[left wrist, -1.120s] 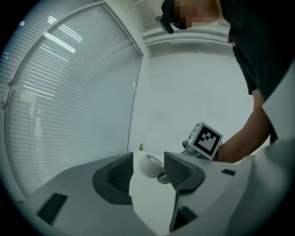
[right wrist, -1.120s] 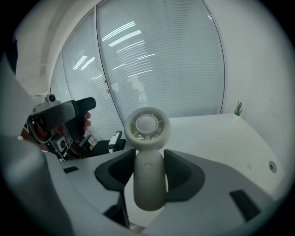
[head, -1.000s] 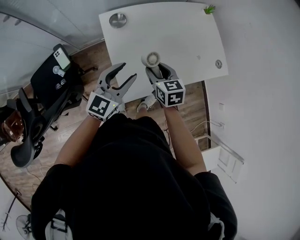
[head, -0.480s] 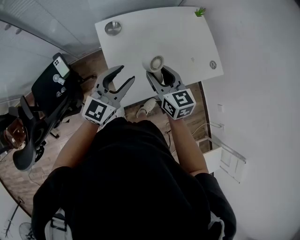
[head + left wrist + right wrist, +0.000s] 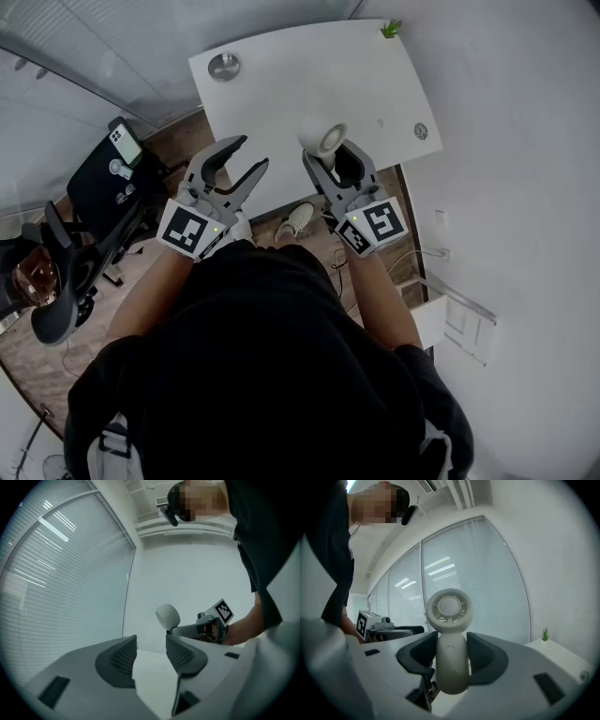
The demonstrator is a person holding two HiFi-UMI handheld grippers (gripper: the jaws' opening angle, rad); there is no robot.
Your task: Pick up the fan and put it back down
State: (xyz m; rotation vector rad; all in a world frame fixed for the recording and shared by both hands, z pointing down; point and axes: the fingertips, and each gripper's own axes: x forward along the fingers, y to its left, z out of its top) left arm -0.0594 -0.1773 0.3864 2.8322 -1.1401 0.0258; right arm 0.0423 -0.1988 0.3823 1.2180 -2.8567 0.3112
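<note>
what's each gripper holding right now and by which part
The right gripper holds the small white handheld fan by its handle, just below the round head. The left gripper holds nothing; its jaws stand apart.

Fan (image 5: pixel 322 140) handle largely hidden inside right claw (image 5: pixel 330 157)

White table (image 5: pixel 281 89), small green plant (image 5: pixel 391 29)

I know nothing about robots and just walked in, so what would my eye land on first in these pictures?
Most striking is the small white handheld fan, clamped by its handle in the right gripper and held in the air over the near edge of the white table. To its left, the left gripper hangs with jaws apart and nothing between them.
</note>
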